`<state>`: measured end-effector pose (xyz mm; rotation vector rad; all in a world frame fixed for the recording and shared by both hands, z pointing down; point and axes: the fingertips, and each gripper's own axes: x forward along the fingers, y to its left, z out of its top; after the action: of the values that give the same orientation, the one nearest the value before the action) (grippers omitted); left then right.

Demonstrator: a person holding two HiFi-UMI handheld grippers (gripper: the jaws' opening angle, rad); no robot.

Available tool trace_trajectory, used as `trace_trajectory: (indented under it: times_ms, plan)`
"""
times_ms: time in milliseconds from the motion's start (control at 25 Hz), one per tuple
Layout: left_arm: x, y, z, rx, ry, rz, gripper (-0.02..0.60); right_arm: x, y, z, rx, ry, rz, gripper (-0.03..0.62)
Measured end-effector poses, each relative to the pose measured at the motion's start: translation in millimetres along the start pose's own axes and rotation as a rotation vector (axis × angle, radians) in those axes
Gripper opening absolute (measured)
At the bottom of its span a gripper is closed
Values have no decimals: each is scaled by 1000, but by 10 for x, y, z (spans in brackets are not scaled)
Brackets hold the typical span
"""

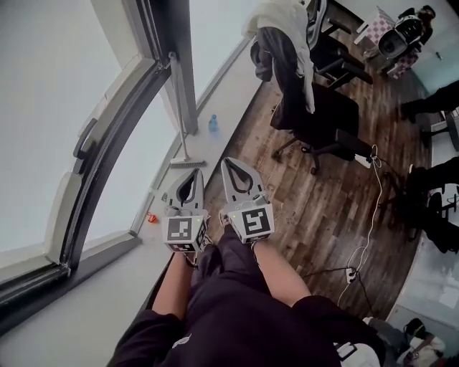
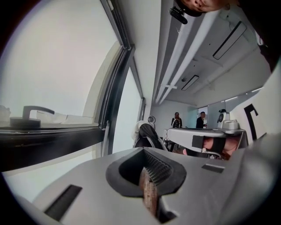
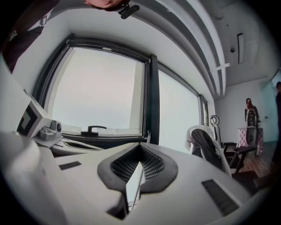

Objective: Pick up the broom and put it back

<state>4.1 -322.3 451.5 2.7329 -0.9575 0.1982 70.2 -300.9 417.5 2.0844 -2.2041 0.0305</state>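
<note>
- Left grey two-jaw gripper (image 1: 193, 173) — jaws pressed together, nothing between them.
- Right grey two-jaw gripper (image 1: 229, 163) — likewise closed, empty.
- Pale long-handled broom (image 1: 181, 122) leans against the dark window post (image 1: 188, 79), head down, beyond both grippers.

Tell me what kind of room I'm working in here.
Probably an office: a swivel chair with a coat draped over it, tall windows and a wood-look floor.

My head camera looks steeply down. Cameras on my left gripper (image 2: 143, 154) and right gripper (image 3: 139, 149) sit right behind the jaws, facing level. All see the window (image 1: 43, 143) and chair (image 1: 315, 115).
</note>
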Motion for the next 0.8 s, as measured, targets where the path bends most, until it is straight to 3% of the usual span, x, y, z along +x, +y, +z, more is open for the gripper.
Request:
trace_trajectory:
  times_ms: [200,400,800]
  plan:
    - [-224,-279,225,40,-44,-46,0,-397,75,225,-7,-24,-21,21]
    - [-387,-476,365,73,-64,-59,0,-674,158,518,-27,-75,13,21]
    - [-411,-1293,758,89,-159,-99,0,-1310,-351,817,-39,-113,-36,21]
